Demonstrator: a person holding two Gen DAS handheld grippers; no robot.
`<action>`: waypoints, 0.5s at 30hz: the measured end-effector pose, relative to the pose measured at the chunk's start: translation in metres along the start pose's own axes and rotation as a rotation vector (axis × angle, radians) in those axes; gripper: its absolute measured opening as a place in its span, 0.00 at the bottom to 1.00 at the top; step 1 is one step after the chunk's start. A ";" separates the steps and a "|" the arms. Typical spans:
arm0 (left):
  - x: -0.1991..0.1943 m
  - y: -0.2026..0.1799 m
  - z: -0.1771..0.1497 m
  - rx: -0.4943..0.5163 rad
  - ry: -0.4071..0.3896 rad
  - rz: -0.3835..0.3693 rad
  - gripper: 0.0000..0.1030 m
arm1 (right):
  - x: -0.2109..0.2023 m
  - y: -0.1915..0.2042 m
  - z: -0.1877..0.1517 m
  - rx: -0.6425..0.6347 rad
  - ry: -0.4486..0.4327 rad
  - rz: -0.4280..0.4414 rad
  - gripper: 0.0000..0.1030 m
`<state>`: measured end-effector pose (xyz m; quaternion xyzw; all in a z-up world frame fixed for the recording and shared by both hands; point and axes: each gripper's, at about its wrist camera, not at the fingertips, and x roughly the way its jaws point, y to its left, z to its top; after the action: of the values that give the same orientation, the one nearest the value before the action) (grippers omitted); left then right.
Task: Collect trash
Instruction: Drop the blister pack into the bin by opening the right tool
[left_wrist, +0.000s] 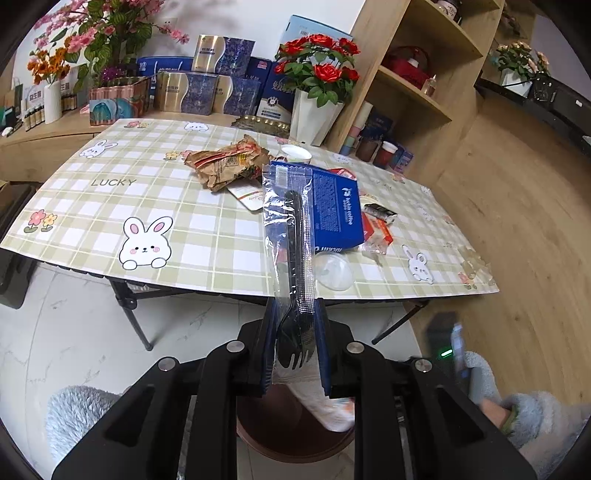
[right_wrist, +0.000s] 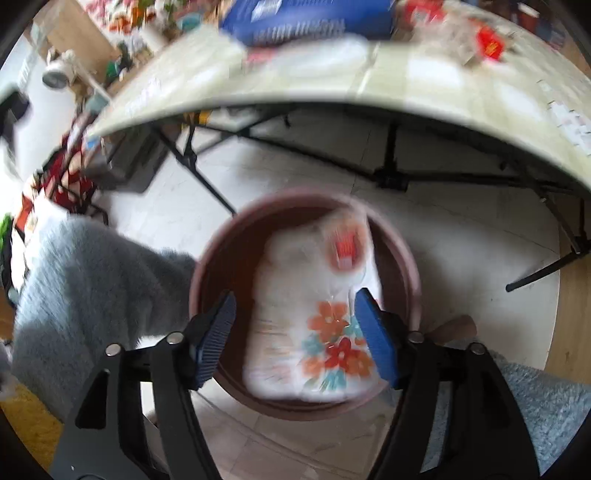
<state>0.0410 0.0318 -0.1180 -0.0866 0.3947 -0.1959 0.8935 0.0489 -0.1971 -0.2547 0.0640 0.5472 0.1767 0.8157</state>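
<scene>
Currently, a wrapped black spork (left_wrist: 295, 295) is being pinched at its head end by the left hand-held gripper (left_wrist: 295, 354), just above the brown bin (right_wrist: 402, 254) on the floor. Inside the bin, a white flowered wrapper (right_wrist: 314, 314) is lying, with the right hand-held gripper (right_wrist: 295, 332) being held spread wide around it and not pressing on it. The spork is best lowered well over the bin's rim before being released. More trash, including a blue box (left_wrist: 332, 206), is waiting on the tabletop (left_wrist: 110, 206) beyond the bin.
</scene>
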 end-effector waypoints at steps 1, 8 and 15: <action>0.001 0.000 0.000 -0.001 0.003 -0.001 0.19 | -0.009 -0.001 0.001 0.012 -0.038 0.010 0.72; 0.014 -0.006 -0.010 0.044 0.024 -0.003 0.19 | -0.079 0.003 0.003 -0.023 -0.328 -0.058 0.88; 0.035 -0.016 -0.022 0.128 0.039 -0.013 0.19 | -0.094 0.006 -0.010 -0.088 -0.452 -0.242 0.93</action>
<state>0.0419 0.0025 -0.1511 -0.0279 0.3981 -0.2282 0.8881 0.0070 -0.2261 -0.1749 0.0002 0.3462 0.0827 0.9345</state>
